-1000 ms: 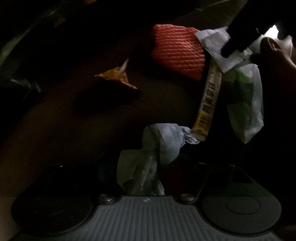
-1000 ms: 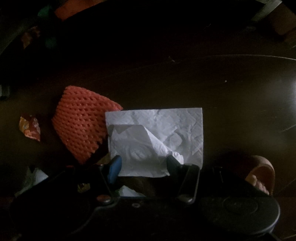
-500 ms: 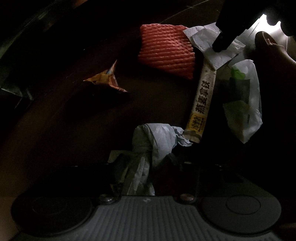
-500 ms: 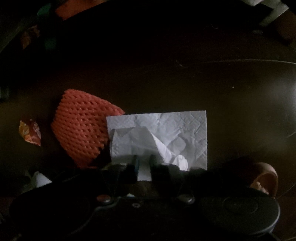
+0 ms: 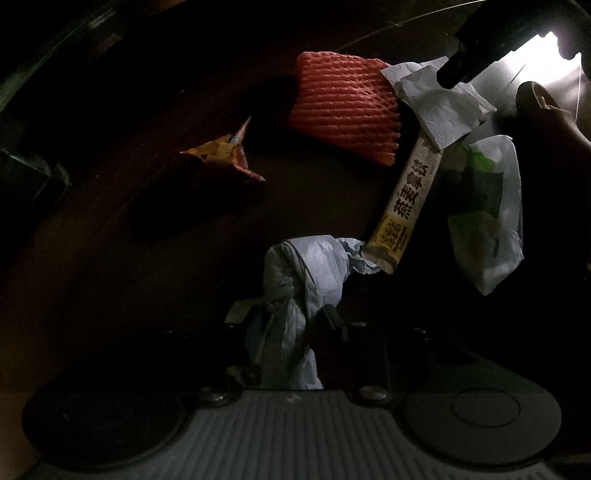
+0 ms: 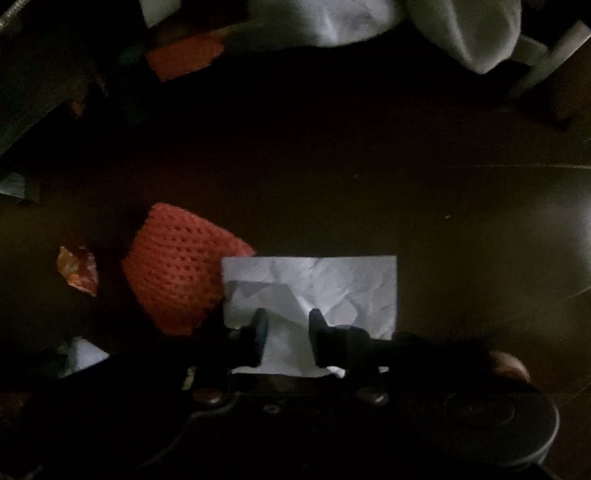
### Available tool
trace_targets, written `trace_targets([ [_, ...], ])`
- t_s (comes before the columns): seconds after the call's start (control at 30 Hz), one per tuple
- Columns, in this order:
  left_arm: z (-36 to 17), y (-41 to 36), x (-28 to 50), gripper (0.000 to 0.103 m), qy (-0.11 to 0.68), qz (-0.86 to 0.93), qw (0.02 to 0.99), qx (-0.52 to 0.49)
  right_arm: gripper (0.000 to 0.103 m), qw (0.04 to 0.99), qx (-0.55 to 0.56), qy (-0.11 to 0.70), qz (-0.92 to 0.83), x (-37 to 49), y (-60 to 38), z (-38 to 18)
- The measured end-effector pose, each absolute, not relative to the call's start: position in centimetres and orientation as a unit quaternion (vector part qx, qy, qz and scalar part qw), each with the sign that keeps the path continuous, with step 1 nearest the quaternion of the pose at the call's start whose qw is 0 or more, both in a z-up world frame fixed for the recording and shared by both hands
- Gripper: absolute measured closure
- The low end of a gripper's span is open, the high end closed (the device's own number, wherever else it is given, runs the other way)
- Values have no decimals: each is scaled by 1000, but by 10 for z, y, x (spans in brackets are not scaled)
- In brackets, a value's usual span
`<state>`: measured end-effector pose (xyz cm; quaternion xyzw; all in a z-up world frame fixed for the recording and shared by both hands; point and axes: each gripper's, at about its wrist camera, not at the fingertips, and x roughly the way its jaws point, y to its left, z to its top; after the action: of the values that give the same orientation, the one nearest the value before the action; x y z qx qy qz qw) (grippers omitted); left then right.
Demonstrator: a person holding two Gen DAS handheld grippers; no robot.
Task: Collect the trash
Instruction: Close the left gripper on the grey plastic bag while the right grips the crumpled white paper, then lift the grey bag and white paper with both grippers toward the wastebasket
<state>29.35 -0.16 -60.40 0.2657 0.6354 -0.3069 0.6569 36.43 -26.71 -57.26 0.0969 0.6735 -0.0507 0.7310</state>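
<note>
On the dark floor, my left gripper (image 5: 291, 323) points down with its jaws closing, and the pads squeeze a crumpled white plastic wad (image 5: 314, 266). A long sachet with a yellow end (image 5: 406, 206) touches the wad's right side. Beyond lie a red foam net (image 5: 343, 110), an orange snack wrapper (image 5: 225, 155) and a clear bag with green inside (image 5: 487, 221). My right gripper (image 6: 288, 321) stands over a white tissue (image 6: 332, 284) beside the red foam net (image 6: 173, 269). Its jaws are opening, with a fold of tissue between them and no visible pinch.
A foot in a brown slipper (image 5: 546, 110) stands right of the trash. Pale cloth (image 6: 369, 18) and a furniture leg (image 6: 546, 59) fill the far edge of the right wrist view. A dark box (image 5: 26, 173) sits at the left. The orange wrapper (image 6: 77, 269) lies left of the net.
My left jaws have drawn in onto the white wad. My right jaws closed nearly together on the tissue, then parted again. The tissue stays on the floor.
</note>
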Motion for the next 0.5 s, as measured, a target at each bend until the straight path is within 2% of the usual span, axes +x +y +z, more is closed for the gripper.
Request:
trace_targets([
  [0.07,-603,0,295,73,635,-305,660,262,68,727,83,679,-61,364,-272,-577],
  [0.13,-602,4,297,74,636,-299,662,259,66,727,73,679,-68,364,-276,-581],
  [0.33,-602,13,306,75,644,-285,665,248,67,710,97,695,-58,370,-284,-595],
  [0.4,-603,12,305,75,644,-284,666,248,73,712,97,693,-50,372,-282,-596],
  [0.47,-602,12,305,75,645,-281,666,247,98,709,97,697,-41,374,-280,-597],
  [0.5,-603,9,304,75,646,-280,666,245,98,704,96,702,-40,375,-279,-598],
])
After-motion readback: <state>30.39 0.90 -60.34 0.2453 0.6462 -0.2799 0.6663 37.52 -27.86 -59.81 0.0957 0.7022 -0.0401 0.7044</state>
